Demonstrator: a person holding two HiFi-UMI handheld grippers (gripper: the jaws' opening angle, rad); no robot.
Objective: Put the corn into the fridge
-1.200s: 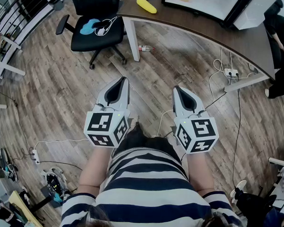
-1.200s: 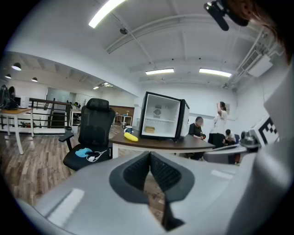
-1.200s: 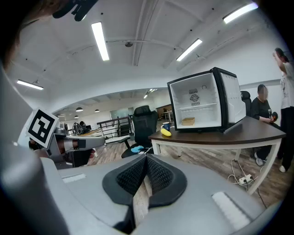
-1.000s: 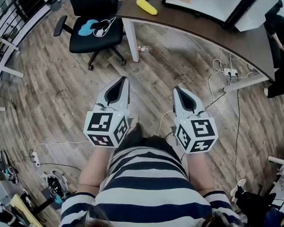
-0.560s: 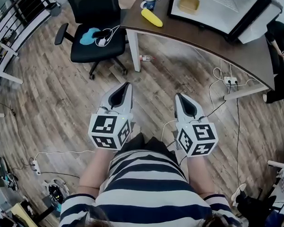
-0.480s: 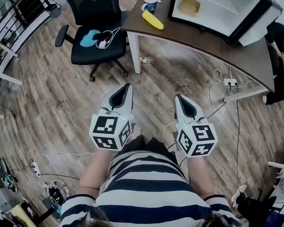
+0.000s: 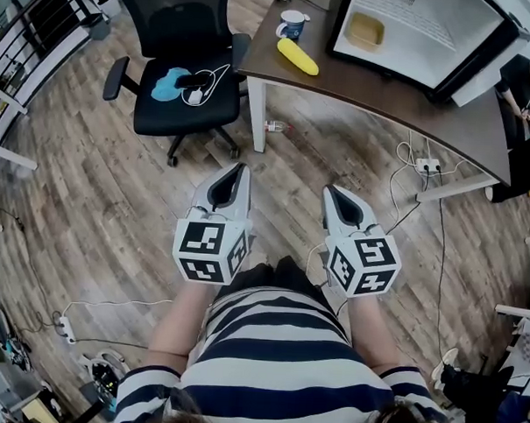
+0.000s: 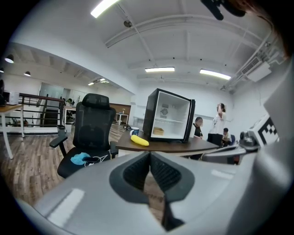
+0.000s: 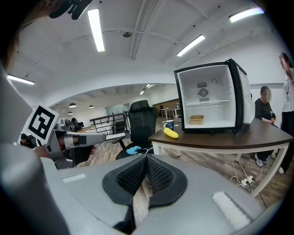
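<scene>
The tabletop [image 7: 376, 84] has slid down from the top edge. The corn [image 7: 298, 56] now lies well inside the upper frame, and the cup [image 7: 291, 25] and open fridge [image 7: 422, 33] have come into sight. The left gripper [image 7: 240, 168] and right gripper [image 7: 329, 190] sit slightly lower.

An open-plan office. In the head view's upper left, a black swivel chair [image 7: 179, 62] stands on plank floor [image 7: 90, 190] beside a long curved counter [image 7: 384, 89] carrying a mini fridge [image 7: 448, 30]. A power strip [image 7: 427, 163] with cables [image 7: 441, 240] lies at right. The left gripper view shows ceiling strip lights [image 8: 159, 69] and people [image 8: 220, 117] beyond the counter.
</scene>
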